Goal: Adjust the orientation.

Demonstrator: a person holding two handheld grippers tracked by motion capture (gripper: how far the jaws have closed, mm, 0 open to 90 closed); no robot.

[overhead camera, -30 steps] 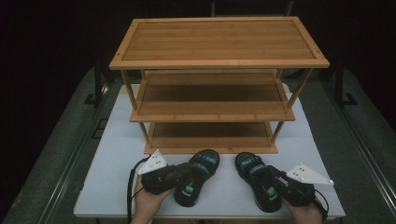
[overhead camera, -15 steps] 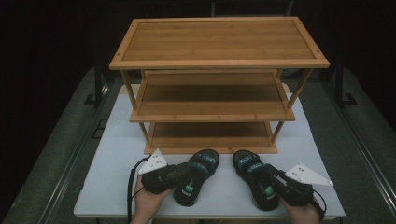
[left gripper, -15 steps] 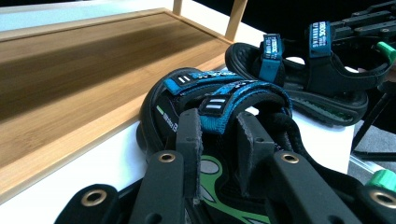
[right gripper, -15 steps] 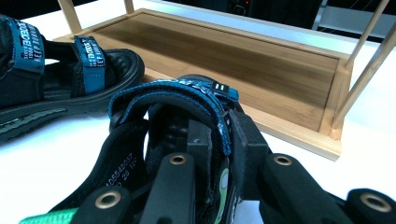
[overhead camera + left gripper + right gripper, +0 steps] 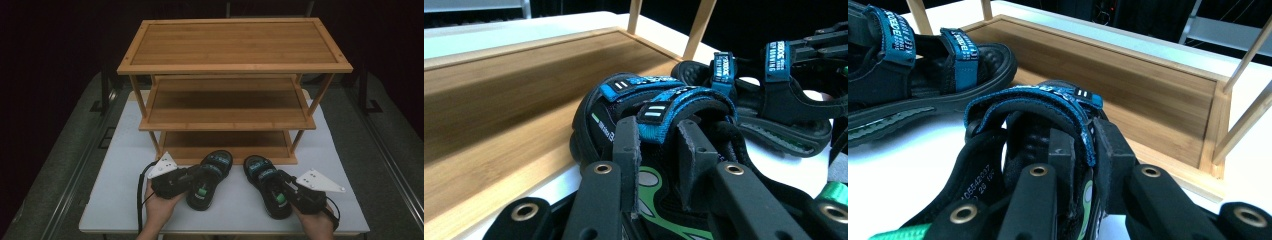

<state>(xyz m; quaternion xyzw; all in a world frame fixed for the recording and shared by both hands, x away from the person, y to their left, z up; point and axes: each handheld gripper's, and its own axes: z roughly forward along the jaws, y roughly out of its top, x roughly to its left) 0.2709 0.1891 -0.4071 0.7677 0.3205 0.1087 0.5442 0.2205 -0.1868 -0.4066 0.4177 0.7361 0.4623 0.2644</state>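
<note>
Two sandals lie on the white counter [image 5: 115, 200] just before the wooden rack [image 5: 235, 65]. Left tool [image 5: 659, 150] pinches the left sandal [image 5: 207, 180] by its blue strap; right tool [image 5: 1088, 150] likewise clamps the right sandal [image 5: 267, 187]. Grasping looks finished; next, probably, a level lift onto a shelf.

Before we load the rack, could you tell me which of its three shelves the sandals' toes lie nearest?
The bottom shelf, level with the table; both sandals point at its front edge.

white table [image 5: 115, 190] | bamboo rack [image 5: 235, 45] | two sandals [image 5: 210, 177]
</note>
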